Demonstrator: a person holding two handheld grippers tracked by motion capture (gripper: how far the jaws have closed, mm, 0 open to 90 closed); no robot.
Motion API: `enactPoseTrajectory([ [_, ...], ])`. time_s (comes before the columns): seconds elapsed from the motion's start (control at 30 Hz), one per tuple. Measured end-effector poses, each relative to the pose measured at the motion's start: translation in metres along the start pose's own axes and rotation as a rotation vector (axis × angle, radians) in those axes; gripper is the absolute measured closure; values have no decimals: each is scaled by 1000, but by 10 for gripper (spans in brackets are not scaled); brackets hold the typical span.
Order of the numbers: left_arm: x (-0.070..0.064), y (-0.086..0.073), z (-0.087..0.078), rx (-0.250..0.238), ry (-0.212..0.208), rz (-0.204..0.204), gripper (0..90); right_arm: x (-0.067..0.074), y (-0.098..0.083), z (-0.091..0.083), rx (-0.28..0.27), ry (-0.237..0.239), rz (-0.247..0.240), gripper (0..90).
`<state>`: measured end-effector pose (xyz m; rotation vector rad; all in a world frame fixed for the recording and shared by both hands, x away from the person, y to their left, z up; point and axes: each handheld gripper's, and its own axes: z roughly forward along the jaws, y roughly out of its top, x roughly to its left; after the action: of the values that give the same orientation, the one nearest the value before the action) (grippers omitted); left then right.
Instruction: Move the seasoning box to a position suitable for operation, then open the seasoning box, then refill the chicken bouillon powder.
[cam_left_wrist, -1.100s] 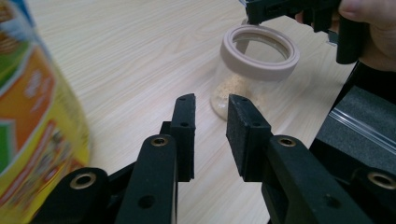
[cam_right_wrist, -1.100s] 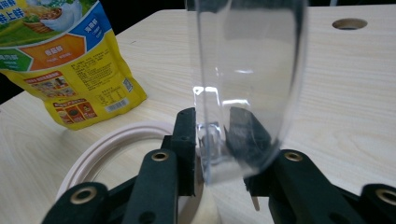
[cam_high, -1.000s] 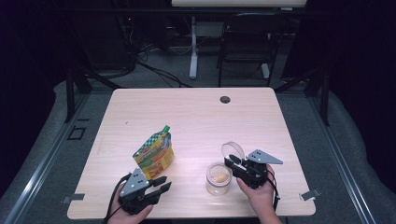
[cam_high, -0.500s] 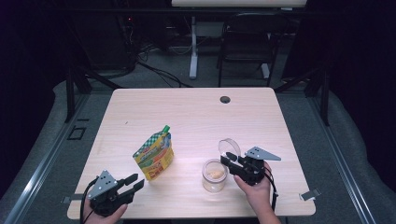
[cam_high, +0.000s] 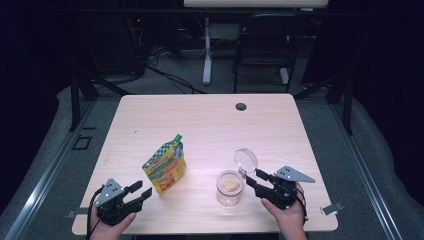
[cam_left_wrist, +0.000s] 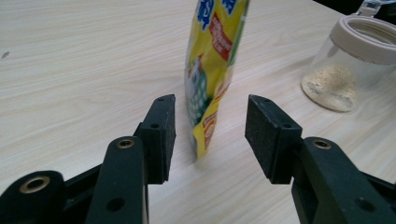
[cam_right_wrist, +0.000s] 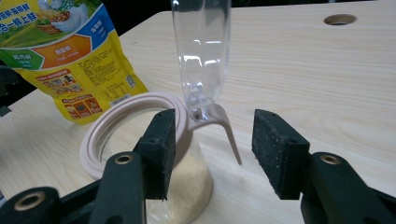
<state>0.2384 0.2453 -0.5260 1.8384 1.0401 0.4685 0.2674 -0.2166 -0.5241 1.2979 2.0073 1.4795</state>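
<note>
A yellow and green snack pouch (cam_high: 165, 169) (cam_left_wrist: 212, 70) stands upright on the table. To its right stands a clear jar (cam_high: 230, 187) (cam_right_wrist: 135, 126) with pale crumbs in it, its clear flip lid (cam_high: 245, 161) (cam_right_wrist: 201, 46) raised. My left gripper (cam_high: 139, 191) (cam_left_wrist: 210, 133) lies low at the pouch's near left. Its jaws have just been opening, and the pouch's lower corner lines up with the gap, untouched. My right gripper (cam_high: 253, 178) (cam_right_wrist: 212, 144) is at the jar's right. Its jaws have also just been opening, with the lid's hinge tab (cam_right_wrist: 226, 133) loose between them.
The light wooden table (cam_high: 200, 125) has a round cable hole (cam_high: 241, 106) near its far edge. Beyond it are a chair and desk legs on the dark floor. The table's near edge runs just under both hands.
My left gripper slid left, away from the pouch, and its jaws spread wider. My right gripper's jaws spread too, with the hand almost in place. Pouch and jar stay put.
</note>
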Motion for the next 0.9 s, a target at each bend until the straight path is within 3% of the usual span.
enactPoseTrajectory([
  [0.23, 5, -3, 6, -4, 6, -8, 503, -1, -11, -33, -10, -33, 18, 497],
  [0.33, 7, -3, 7, -2, 13, -16, 499, -2, -15, -42, -12, -22, 25, 497],
  [0.63, 8, 0, 16, -15, 22, -51, 460, -7, -17, -30, 10, -11, 36, 497],
  [0.9, 2, 6, 34, 3, 0, -40, 481, -8, -16, -24, 19, 1, 33, 497],
])
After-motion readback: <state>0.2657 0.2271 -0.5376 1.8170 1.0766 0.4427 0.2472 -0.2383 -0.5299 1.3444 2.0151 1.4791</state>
